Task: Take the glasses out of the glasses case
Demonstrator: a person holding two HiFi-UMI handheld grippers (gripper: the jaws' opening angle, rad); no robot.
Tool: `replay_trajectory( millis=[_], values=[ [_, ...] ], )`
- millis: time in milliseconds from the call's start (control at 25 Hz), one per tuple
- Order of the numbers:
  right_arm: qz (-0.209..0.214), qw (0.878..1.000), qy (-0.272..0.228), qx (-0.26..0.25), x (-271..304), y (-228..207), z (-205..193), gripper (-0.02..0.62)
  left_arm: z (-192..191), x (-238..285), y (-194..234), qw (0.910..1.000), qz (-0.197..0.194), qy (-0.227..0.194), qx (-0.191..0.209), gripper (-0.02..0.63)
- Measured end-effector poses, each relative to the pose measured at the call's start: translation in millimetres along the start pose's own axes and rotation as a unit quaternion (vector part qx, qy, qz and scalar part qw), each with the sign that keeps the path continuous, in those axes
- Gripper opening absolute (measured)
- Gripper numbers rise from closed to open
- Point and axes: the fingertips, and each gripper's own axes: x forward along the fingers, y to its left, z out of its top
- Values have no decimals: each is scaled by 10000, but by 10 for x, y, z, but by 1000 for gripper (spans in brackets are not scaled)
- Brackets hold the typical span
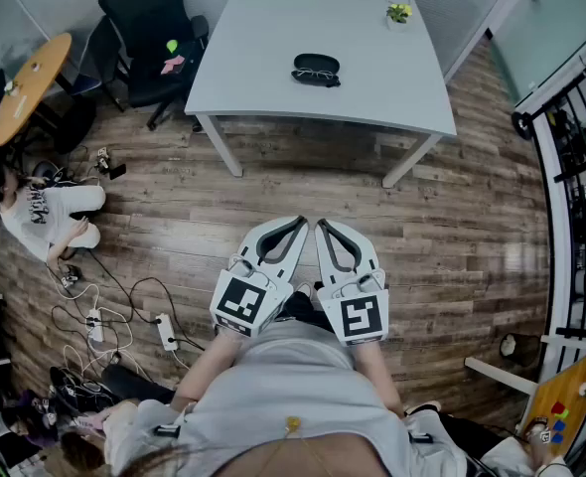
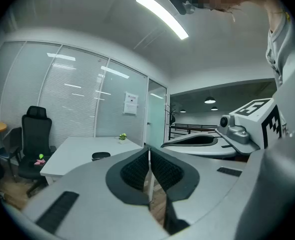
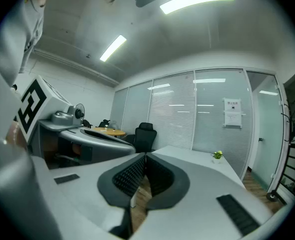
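On white table (image 1: 273,48), glasses case (image 1: 316,66), left hand-held gripper (image 1: 295,227) and right hand-held gripper (image 1: 325,229) closed, empty.

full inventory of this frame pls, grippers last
table: 1, white, far centre
glasses case: 1, black, mid table
glasses: 1 pair, dark, at case's near edge; in or beside it unclear
potted plant: 1, green, table's far right corner
office chair: 1, black, left of table
round table: 1, wood, far left
person: 1, white top, sitting on floor, left
power strips and cables: several, white and black, floor lower left
railing: 1, black, right edge
board: 1, wood, coloured dots, lower right
left gripper: 1, white, shut, empty
right gripper: 1, white, shut, empty
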Motion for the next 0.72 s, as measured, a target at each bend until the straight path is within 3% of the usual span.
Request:
replay_trajectory(
  millis=[200,320,720],
  values=[
    [139,9998,-67,101,-41,22,4,43,-33,-23,-22,10000,7,9,-83,38],
    [139,9998,-25,125,-49,-22,-40,89,-65,-5,-1,9999,33,30,-163,106],
    [102,9997,118,174,7,-192,-188,100,-147,131,24,9996,29,141,-244,104]
  ],
)
